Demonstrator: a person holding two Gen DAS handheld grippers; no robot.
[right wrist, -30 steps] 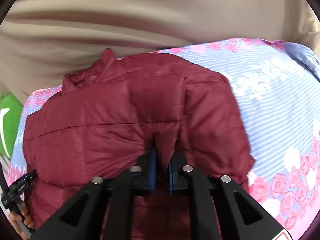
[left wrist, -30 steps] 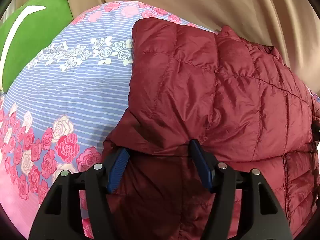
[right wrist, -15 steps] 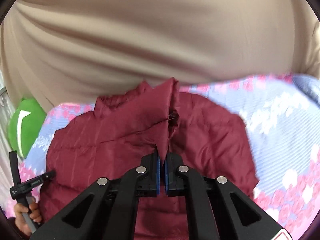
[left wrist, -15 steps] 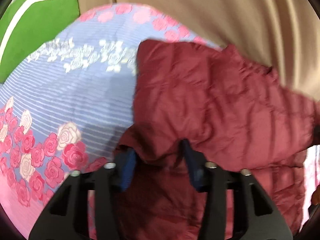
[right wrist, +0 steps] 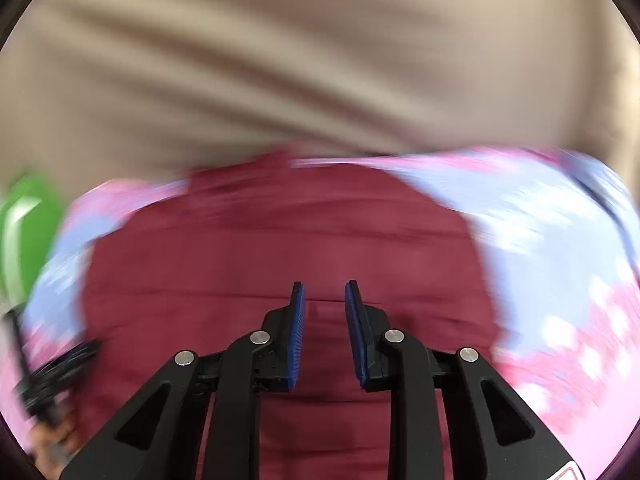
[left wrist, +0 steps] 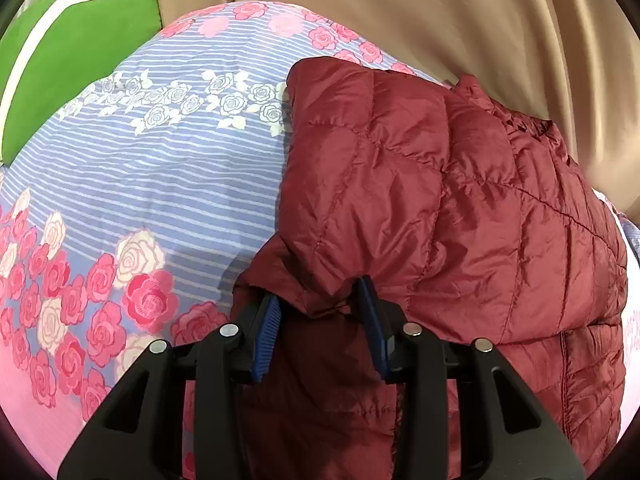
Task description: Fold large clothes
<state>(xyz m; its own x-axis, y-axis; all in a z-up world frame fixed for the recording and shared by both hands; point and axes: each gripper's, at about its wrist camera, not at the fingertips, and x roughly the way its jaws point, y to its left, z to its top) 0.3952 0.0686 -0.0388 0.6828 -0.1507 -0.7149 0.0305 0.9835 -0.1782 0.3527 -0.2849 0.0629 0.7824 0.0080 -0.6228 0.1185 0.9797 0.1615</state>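
A maroon quilted down jacket (left wrist: 440,200) lies folded on a flowered bedsheet (left wrist: 160,180). My left gripper (left wrist: 318,292) is at the jacket's near left corner, its blue pads pressed on a bunched fold of the top layer. In the right wrist view the picture is blurred by motion. There my right gripper (right wrist: 325,285) hovers above the jacket (right wrist: 280,240) with its jaws opening and nothing between them. The left gripper and the hand holding it show faintly at the lower left (right wrist: 52,380).
A green cushion (left wrist: 60,60) lies at the far left of the bed, also visible as a green cushion (right wrist: 24,232) in the right view. Beige draped fabric (left wrist: 440,20) hangs behind the bed. The bedsheet (right wrist: 540,240) lies bare to the jacket's right.
My left jaws have narrowed onto the jacket fold. My right gripper has let go of the fold it held raised, lifted away, and its jaws have parted; the jacket lies flatter.
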